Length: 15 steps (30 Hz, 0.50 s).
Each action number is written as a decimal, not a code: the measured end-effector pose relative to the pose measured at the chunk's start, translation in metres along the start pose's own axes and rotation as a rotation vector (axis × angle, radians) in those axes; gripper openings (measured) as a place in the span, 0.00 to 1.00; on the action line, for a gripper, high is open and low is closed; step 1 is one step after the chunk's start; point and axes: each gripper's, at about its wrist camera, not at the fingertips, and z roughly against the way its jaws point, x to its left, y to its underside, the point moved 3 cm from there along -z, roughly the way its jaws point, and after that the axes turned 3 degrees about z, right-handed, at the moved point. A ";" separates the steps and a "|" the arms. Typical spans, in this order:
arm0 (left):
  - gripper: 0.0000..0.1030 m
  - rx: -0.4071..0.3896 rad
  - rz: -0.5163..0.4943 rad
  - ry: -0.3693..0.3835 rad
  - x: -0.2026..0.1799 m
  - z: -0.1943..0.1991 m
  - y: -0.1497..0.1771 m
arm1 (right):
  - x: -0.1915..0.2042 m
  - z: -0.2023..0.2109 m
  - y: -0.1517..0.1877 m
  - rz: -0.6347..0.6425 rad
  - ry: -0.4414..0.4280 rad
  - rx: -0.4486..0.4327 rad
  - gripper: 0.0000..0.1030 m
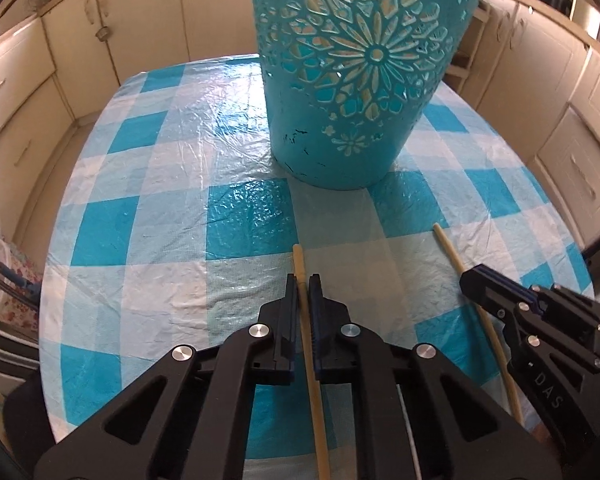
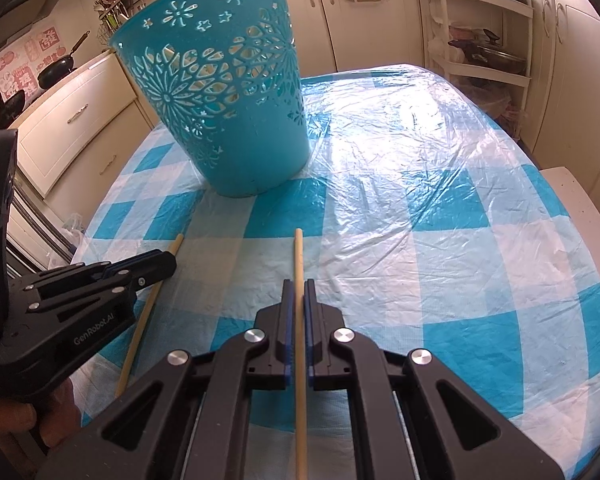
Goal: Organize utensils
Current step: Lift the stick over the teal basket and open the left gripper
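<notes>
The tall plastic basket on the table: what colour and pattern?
Teal basket with cut-out flower patterns, clearest in the left wrist view.

Two pale chopsticks (image 1: pixel 300 264) (image 2: pixel 298 256) lie before the upright teal basket (image 1: pixel 352 80).

Two markings read clearly. In the right wrist view, at the lower left of the frame, the left gripper (image 2: pixel 168 262) carries "GenRobot.AI" in pale letters on its black side. In the left wrist view, lower right, the right gripper (image 1: pixel 470 280) shows "DAS" — the rest cut off. Red-and-white wall stickers (image 2: pixel 10 68) at upper left bear characters too small to read.
</notes>
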 end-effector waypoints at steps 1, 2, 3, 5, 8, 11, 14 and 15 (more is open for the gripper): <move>0.06 0.009 -0.013 -0.006 -0.001 -0.001 -0.001 | 0.000 0.000 0.000 0.000 0.000 0.000 0.05; 0.06 0.016 -0.022 -0.008 -0.002 -0.001 -0.003 | -0.001 0.000 0.000 0.000 -0.001 0.000 0.05; 0.05 0.018 -0.017 0.003 -0.001 -0.001 -0.003 | -0.001 0.000 0.000 -0.002 -0.003 0.000 0.05; 0.05 0.019 -0.007 0.032 0.002 0.002 -0.004 | -0.002 0.000 0.000 -0.009 -0.010 0.000 0.05; 0.05 -0.026 0.025 0.108 0.010 0.027 -0.011 | -0.004 -0.001 0.000 -0.019 -0.019 -0.001 0.05; 0.05 -0.113 0.053 0.199 0.014 0.069 -0.027 | -0.005 -0.001 0.000 -0.023 -0.022 -0.001 0.05; 0.05 -0.259 0.057 0.276 0.012 0.125 -0.056 | -0.006 -0.001 -0.001 -0.028 -0.026 -0.002 0.05; 0.05 -0.313 0.057 0.292 0.010 0.141 -0.070 | -0.006 -0.001 -0.001 -0.029 -0.028 -0.002 0.05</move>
